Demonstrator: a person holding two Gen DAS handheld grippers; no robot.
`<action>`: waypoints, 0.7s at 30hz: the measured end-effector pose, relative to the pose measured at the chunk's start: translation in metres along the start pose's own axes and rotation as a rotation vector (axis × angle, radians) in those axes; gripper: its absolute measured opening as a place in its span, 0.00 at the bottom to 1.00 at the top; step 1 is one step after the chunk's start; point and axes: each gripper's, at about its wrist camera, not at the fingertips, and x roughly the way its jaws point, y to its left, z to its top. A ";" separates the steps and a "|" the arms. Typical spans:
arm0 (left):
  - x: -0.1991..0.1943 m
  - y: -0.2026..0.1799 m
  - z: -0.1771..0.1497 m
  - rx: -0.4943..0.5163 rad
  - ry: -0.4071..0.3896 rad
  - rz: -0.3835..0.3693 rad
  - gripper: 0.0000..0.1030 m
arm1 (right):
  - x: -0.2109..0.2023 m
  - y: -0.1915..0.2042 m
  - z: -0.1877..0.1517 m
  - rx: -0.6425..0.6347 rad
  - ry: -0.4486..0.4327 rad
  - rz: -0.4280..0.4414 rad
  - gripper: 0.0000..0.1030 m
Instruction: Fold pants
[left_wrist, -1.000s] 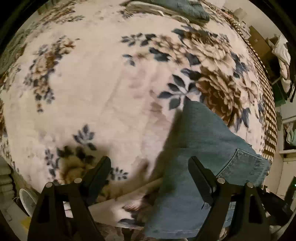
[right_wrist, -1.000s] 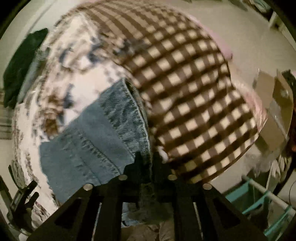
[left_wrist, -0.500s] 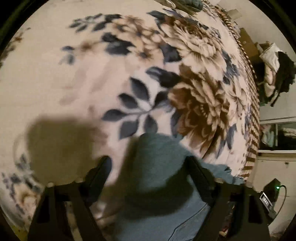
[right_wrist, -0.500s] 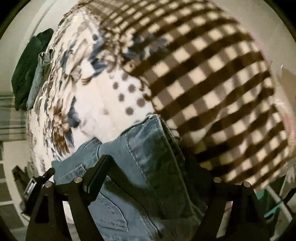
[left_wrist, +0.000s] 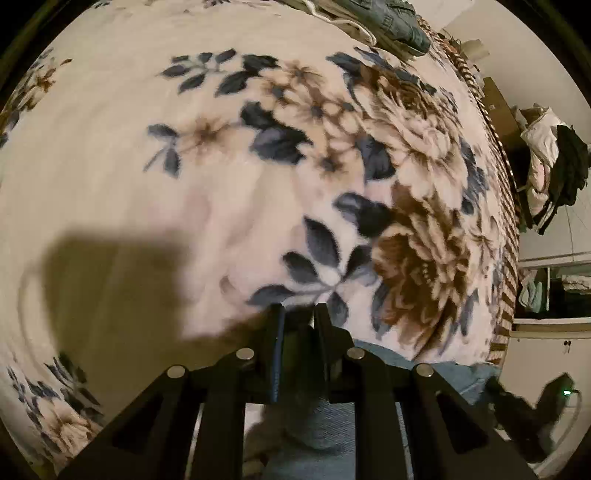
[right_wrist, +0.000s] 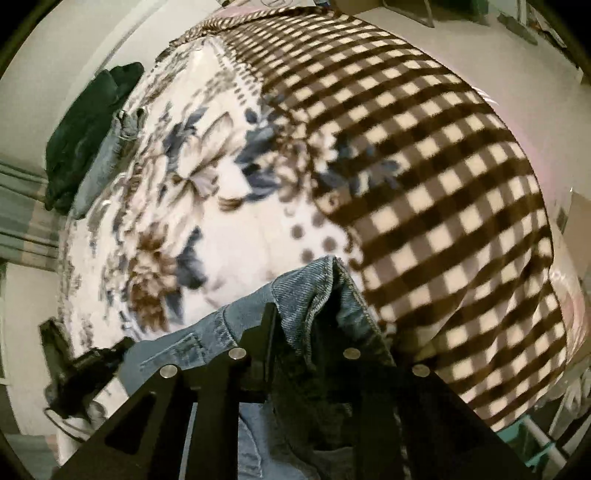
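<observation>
The right tongs (right_wrist: 295, 314) are pinching a bunched edge of the blue denim pants (right_wrist: 321, 291), which is standing up over the bed. Under them the flowered blanket (right_wrist: 177, 206) is meeting a brown checked blanket (right_wrist: 443, 192). Dark clothes (right_wrist: 85, 136) are lying far back.

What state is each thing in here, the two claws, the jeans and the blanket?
left gripper: shut on the jeans
right gripper: shut on the jeans
jeans: bunched, pinched at two places
floral blanket: spread flat
clothes pile: heaped at the blanket's far edge
</observation>
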 end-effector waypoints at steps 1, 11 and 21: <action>-0.002 -0.002 0.000 0.007 0.009 0.000 0.14 | 0.006 -0.003 -0.001 -0.018 0.019 -0.019 0.19; -0.032 0.000 -0.055 -0.021 0.058 -0.096 0.93 | -0.036 -0.040 -0.053 0.076 0.042 0.004 0.90; -0.003 0.000 -0.112 -0.029 0.161 -0.111 0.94 | 0.009 -0.087 -0.167 0.447 0.138 0.294 0.90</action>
